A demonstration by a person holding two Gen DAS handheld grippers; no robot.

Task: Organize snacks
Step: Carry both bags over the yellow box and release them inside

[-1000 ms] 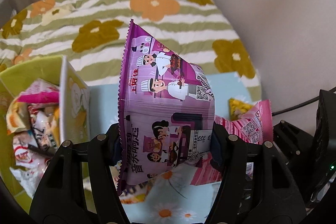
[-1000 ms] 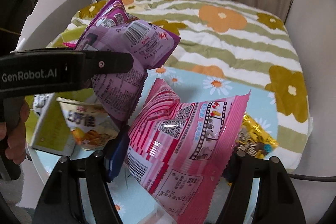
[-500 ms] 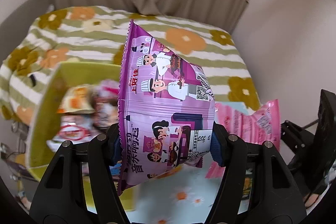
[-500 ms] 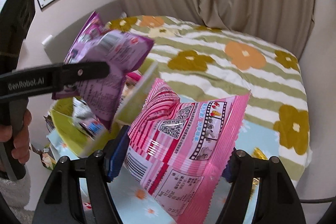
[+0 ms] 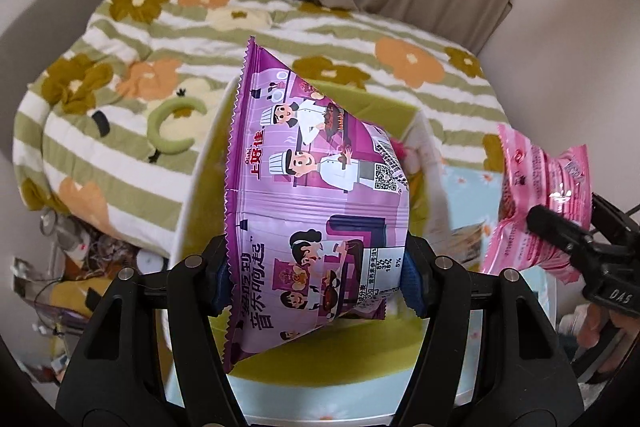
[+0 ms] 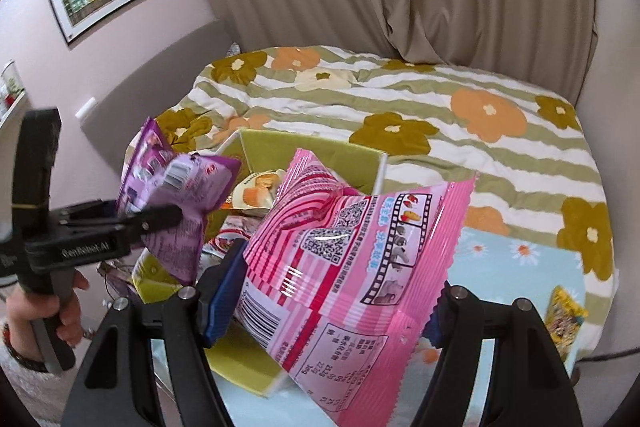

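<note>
My left gripper [image 5: 316, 275] is shut on a purple snack bag [image 5: 312, 195] and holds it above the green box [image 5: 320, 367]. It also shows in the right wrist view [image 6: 176, 215], where the purple bag [image 6: 172, 195] hangs over the box's left side. My right gripper [image 6: 332, 303] is shut on a pink snack bag [image 6: 352, 255], held above the green box [image 6: 312, 151]. The pink bag also shows in the left wrist view [image 5: 536, 203], to the right of the box. Several snack packs [image 6: 256, 191] lie inside the box.
A flowered, striped quilt [image 6: 400, 99] covers the bed behind the box. A light blue daisy cloth [image 6: 520, 267] lies under the box, with a yellow snack pack [image 6: 564, 319] at its right edge. Clutter [image 5: 72, 267] sits on the floor at the left.
Both grippers have moved left with their bags, from above the blue cloth to above the green box. The purple bag now covers most of the box's inside in the left wrist view.
</note>
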